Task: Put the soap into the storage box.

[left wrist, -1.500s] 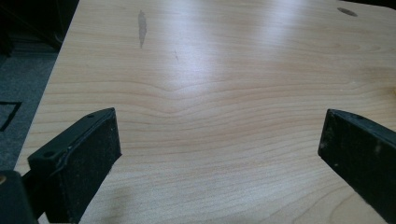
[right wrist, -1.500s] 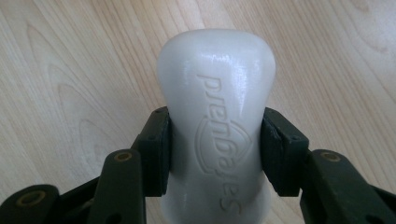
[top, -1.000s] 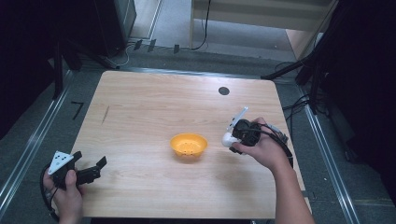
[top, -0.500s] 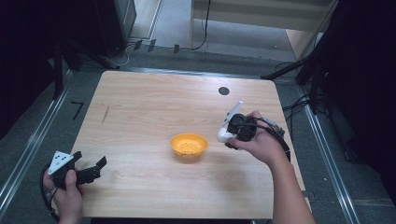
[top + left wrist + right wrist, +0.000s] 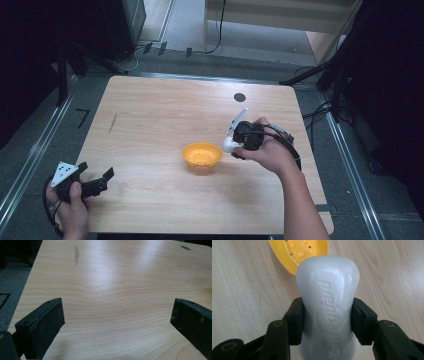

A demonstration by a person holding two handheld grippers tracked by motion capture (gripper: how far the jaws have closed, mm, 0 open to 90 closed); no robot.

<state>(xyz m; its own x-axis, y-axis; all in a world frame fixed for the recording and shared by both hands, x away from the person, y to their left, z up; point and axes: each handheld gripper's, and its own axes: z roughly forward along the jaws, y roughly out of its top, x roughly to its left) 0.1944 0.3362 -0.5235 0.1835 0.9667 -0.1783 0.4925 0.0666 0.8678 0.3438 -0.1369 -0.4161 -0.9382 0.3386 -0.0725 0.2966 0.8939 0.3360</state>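
Observation:
A white bar of soap [image 5: 328,307] with raised lettering sits clamped between the two black jaws of my right gripper [image 5: 327,320]. In the high view that gripper [image 5: 235,142] hangs just right of a yellow soap dish [image 5: 201,156] near the table's middle, the soap [image 5: 229,145] at its tip. The dish [image 5: 299,252] has small holes and studs inside, and lies just beyond the soap. My left gripper [image 5: 95,182] rests at the table's front left corner, jaws spread wide over bare wood [image 5: 117,305], holding nothing.
The wooden table [image 5: 165,115] carries a small dark round mark [image 5: 239,97] near its far right. A dark smudge [image 5: 76,254] marks the wood far left. Metal rails and cables run along the floor around the table.
My right gripper with the soap has moved left and slightly forward, closer to the yellow dish. The left gripper has stayed put.

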